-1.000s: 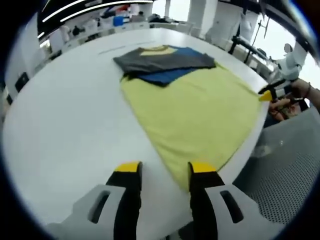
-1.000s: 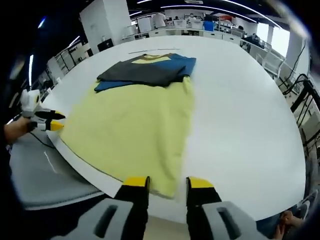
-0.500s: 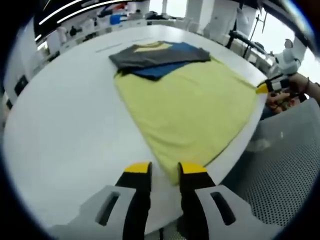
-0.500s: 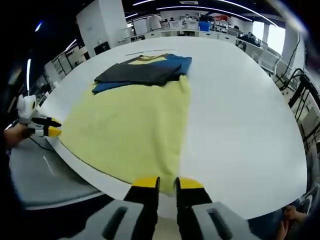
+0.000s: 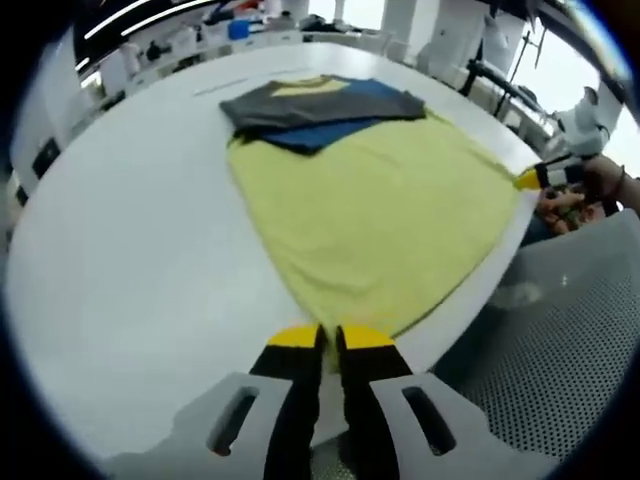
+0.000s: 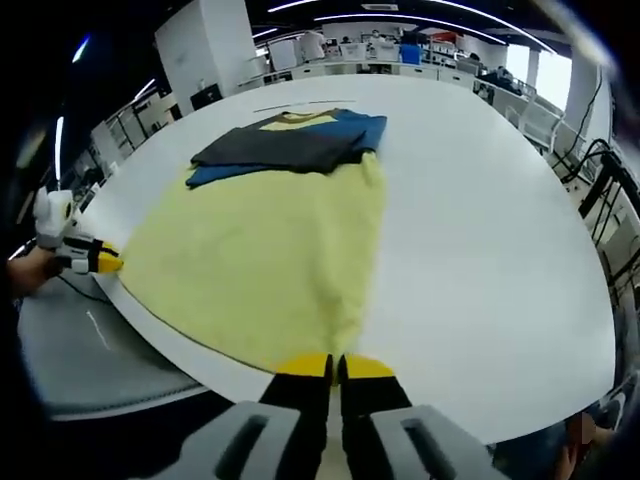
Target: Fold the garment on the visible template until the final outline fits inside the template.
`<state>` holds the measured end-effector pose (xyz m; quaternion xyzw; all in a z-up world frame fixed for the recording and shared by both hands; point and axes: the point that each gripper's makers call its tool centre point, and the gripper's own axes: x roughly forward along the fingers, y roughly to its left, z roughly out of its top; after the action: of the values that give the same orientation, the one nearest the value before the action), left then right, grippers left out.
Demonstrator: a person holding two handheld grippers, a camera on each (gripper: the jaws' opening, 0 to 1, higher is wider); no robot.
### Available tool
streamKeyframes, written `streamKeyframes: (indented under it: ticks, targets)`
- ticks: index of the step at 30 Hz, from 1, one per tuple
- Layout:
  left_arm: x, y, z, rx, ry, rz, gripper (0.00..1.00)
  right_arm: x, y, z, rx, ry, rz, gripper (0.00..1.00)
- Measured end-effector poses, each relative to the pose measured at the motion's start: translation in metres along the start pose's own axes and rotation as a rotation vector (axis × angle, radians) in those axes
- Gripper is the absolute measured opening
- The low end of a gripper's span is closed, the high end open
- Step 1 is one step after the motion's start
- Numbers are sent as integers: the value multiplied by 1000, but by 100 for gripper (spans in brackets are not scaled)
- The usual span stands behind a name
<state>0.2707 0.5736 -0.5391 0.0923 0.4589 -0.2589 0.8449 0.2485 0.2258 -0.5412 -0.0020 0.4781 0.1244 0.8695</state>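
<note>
A yellow garment [image 5: 380, 210] lies flat on the white round table [image 5: 130, 250], its grey and blue sleeves [image 5: 315, 103] folded across the far collar end. In the left gripper view my left gripper [image 5: 330, 340] is shut on the near hem corner at the table's edge. The right gripper [image 5: 535, 178] pinches the other hem corner, far right. In the right gripper view the garment [image 6: 270, 250] runs away from my right gripper [image 6: 335, 367], shut on its hem corner. The left gripper [image 6: 95, 262] holds the corner at the left edge.
A grey mesh seat [image 5: 570, 330] stands just beyond the table's edge, below the hem. A person's hand [image 5: 605, 175] holds the far gripper. A thin line [image 6: 290, 103] marks the table beyond the collar. Desks and equipment fill the room behind.
Both grippers' jaws went from wide open to shut, closing on the garment's hem corners. The garment itself lies as before.
</note>
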Motion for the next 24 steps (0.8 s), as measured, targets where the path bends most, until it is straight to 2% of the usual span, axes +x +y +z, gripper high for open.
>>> streamKeyframes:
  ticks: [6, 17, 24]
  targets:
    - [-1, -1, -2, -15, 19, -12, 0, 0, 0, 0, -4, 1, -2, 0]
    - [-11, -8, -14, 36, 71, -47, 0, -6, 6, -9, -14, 15, 8, 0]
    - [-20, -8, -19, 13, 80, -56, 0, -11, 12, -17, -12, 26, 18, 0]
